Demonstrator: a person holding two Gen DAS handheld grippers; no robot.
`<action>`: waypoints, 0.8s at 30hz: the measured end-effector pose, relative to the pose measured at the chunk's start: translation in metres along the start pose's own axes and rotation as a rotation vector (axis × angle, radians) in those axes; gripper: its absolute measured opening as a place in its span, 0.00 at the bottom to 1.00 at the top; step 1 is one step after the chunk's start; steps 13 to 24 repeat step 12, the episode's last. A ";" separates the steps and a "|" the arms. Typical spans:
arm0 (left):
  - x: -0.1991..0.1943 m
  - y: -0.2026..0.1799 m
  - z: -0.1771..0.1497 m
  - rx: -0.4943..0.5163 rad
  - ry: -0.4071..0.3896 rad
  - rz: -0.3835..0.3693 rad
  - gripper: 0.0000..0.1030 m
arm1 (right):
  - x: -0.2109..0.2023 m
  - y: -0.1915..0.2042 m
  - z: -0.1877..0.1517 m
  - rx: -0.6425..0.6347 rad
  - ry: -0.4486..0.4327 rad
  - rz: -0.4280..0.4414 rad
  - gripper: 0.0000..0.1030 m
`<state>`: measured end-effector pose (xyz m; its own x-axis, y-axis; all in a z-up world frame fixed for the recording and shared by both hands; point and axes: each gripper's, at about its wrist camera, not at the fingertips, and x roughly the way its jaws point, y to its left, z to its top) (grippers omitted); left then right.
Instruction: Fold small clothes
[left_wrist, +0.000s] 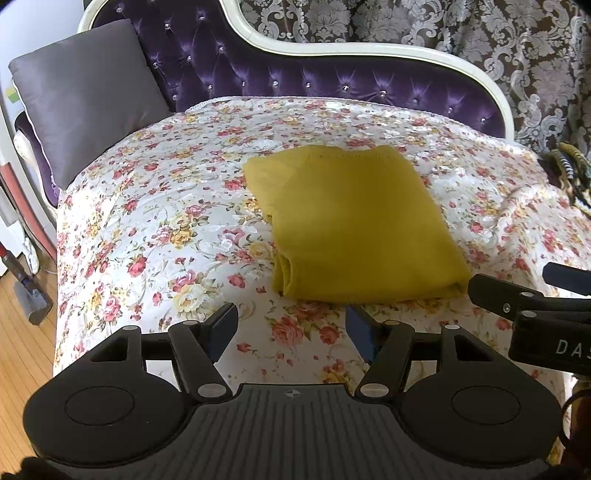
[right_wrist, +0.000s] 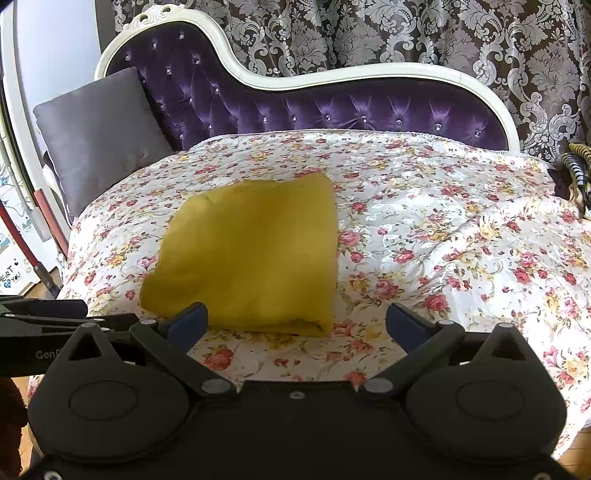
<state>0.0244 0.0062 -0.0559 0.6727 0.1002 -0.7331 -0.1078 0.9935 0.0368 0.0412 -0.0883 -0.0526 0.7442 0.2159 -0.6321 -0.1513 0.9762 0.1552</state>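
Observation:
A mustard-yellow garment (left_wrist: 351, 225) lies folded into a thick rectangle on the floral bedspread (left_wrist: 155, 221); the right wrist view shows the same garment (right_wrist: 251, 254) left of centre. My left gripper (left_wrist: 291, 326) hovers open just short of the garment's near edge, with nothing between its blue-padded fingers. My right gripper (right_wrist: 295, 325) is open too, its left pad close to the near edge of the cloth without pressing on it. Each gripper's black body shows at the edge of the other's view.
A grey cushion (left_wrist: 88, 96) leans against the purple tufted backrest (left_wrist: 295, 74) at the far left. Patterned curtains (right_wrist: 406, 33) hang behind. A striped item (left_wrist: 572, 170) lies at the right end. Wooden floor (left_wrist: 22, 332) and a vacuum are at left.

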 end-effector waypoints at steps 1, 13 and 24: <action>0.000 0.000 0.000 0.000 0.000 -0.002 0.61 | 0.000 0.000 0.000 0.001 0.000 0.000 0.99; 0.000 0.000 -0.001 0.003 0.002 -0.006 0.61 | 0.001 0.003 -0.001 0.004 0.002 0.006 0.99; 0.000 0.000 -0.001 0.003 0.002 -0.006 0.61 | 0.001 0.003 -0.001 0.004 0.002 0.006 0.99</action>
